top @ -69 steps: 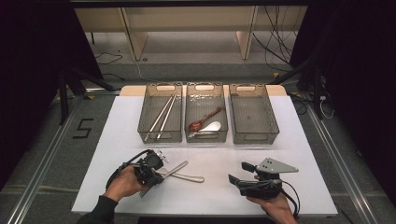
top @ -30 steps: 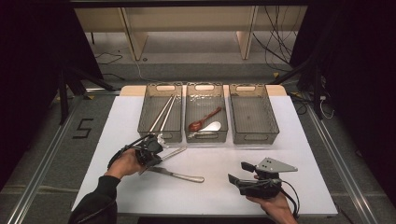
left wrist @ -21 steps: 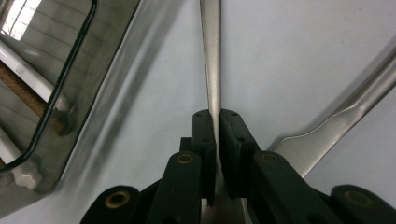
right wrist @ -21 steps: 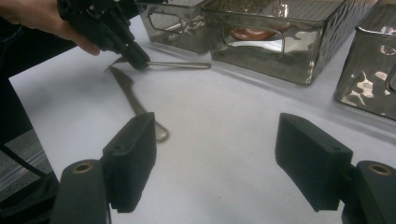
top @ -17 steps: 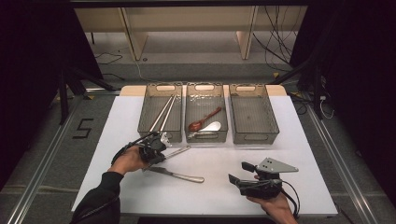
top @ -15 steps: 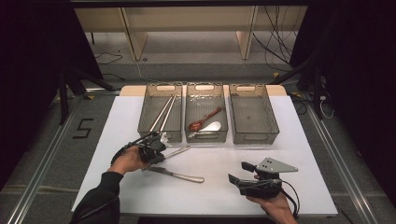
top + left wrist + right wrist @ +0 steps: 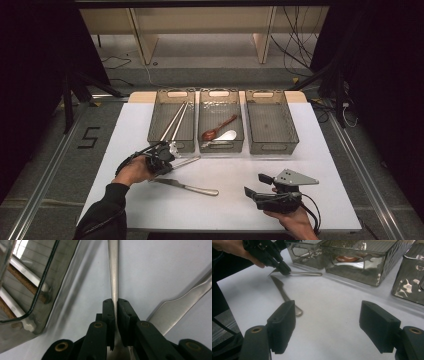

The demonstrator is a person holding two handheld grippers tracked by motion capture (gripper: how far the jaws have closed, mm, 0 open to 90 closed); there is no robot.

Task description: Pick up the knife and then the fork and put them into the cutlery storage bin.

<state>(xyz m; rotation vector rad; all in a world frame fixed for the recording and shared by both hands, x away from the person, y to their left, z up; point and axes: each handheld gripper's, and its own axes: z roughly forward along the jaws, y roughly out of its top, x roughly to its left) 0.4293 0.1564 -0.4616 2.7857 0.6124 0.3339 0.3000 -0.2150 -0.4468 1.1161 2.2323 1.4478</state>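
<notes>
My right tool [image 7: 260, 191] rests nearest me on the white table [image 7: 320, 165], its two black pads spread wide with nothing between them, aimed across the bare surface toward the bins. Farther out and to the left, my left tool [image 7: 167, 159] is pinching a slim silver metal utensil [image 7: 185, 161], its pads pressed together on the flat stem; from the left gripper view the stem [image 7: 113, 272] runs straight out ahead between the jaws. I judge it light, rigid and smooth, so it could swivel or slide in a narrow grip, and holding it closer to its middle than its end would keep it from drooping. I cannot tell which kind of utensil it is, since the end inside my grip is hidden. Its long axis lies nearly level, just above the table, pointing right and slightly away, toward the front wall of the middle bin, with the free rounded end close to that bin. Just beside it lies a silver table knife [image 7: 186, 186], apart from the held piece, its long axis running left to right. Beyond stand three clear smoked-plastic bins: the left one [image 7: 156, 131] holding long pale chopsticks [image 7: 174, 121], the middle holding a brown wooden spoon [image 7: 218, 128] and a white spoon [image 7: 226, 135], the right one [image 7: 294, 131] bare.
</notes>
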